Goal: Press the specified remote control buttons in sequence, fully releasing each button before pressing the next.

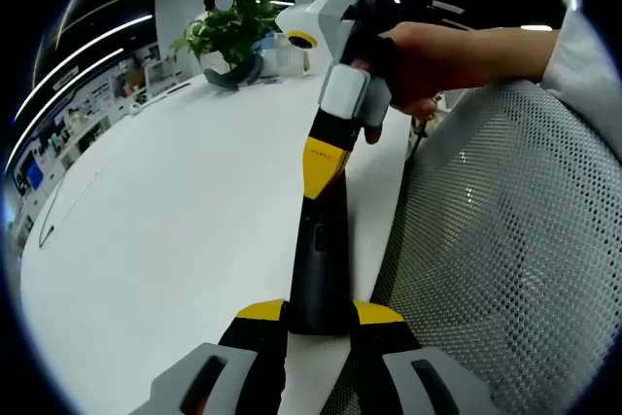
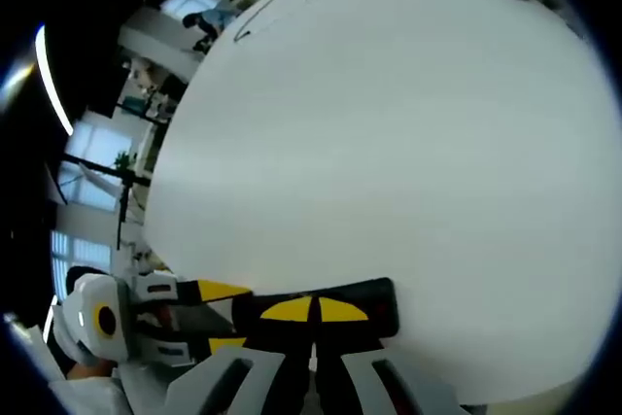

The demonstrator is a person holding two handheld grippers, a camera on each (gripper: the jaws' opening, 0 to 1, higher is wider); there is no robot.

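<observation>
Both views low over the white table (image 1: pixel 175 240) — opposed, close, sharing the remote (image 1: pixel 319 269).

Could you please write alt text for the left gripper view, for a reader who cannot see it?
The left gripper clamps the near end of a black remote control above a white table, while the right gripper touches its far end. A potted plant stands behind.

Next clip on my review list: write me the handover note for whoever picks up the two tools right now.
Left tool: shut on the near end of the long black remote control, holding it over the white table.
Right tool: yellow tips together, down on the remote's far end, seemingly pressing a button; in the right gripper view its tips sit on the remote.
Done: cannot tell which buttons were pressed.
Left: release fully, then continue the sequence.
</observation>
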